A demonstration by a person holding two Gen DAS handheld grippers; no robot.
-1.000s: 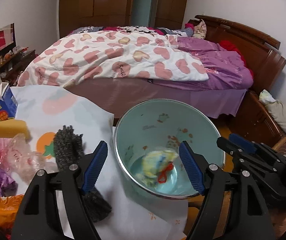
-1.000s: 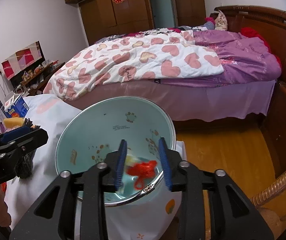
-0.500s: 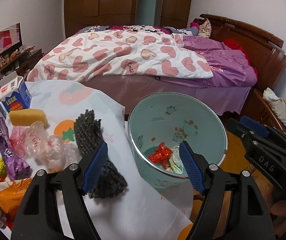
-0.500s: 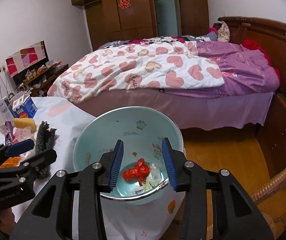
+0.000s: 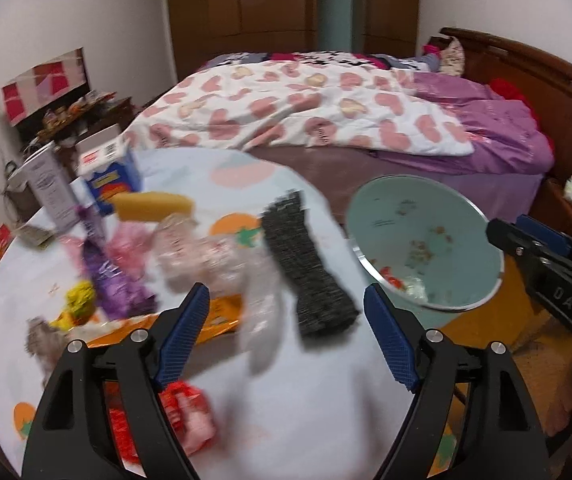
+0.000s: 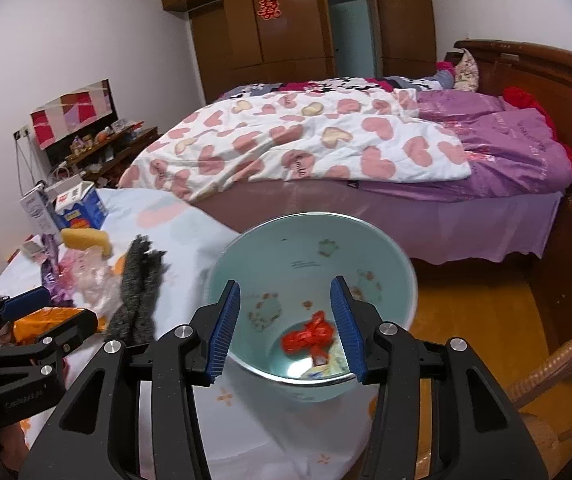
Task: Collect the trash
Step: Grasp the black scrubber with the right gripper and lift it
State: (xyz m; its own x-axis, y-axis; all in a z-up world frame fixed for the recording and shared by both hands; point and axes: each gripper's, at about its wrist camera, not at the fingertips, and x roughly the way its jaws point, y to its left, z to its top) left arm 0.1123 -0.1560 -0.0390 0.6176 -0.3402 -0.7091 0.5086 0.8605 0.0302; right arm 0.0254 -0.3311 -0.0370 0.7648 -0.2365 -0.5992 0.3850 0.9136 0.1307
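A pale green trash bin (image 6: pixel 386 248) stands at the table's right edge and holds a red wrapper (image 6: pixel 308 338) and other scraps; it also shows in the left wrist view (image 5: pixel 390 216). My right gripper (image 6: pixel 286 330) is open and empty above the bin's mouth. My left gripper (image 5: pixel 286 338) is open and empty over the table, above a clear plastic wrap (image 5: pixel 213 256) and a dark grey cloth (image 5: pixel 306 272). A purple wrapper (image 5: pixel 109 276), a yellow scrap (image 5: pixel 79 298), an orange packet (image 5: pixel 221 316) and red-pink trash (image 5: pixel 185 416) lie around it.
A yellow sponge (image 5: pixel 151 206), a blue carton (image 5: pixel 109 172) and a white carton (image 5: pixel 51 188) stand at the table's (image 5: pixel 277 420) far left. A bed (image 5: pixel 326 120) lies behind. A wicker chair (image 6: pixel 558 360) is at the right.
My left gripper has swung left from over the bin to over the table's trash. My right gripper let the red wrapper drop into the bin, opened wider and pulled back.
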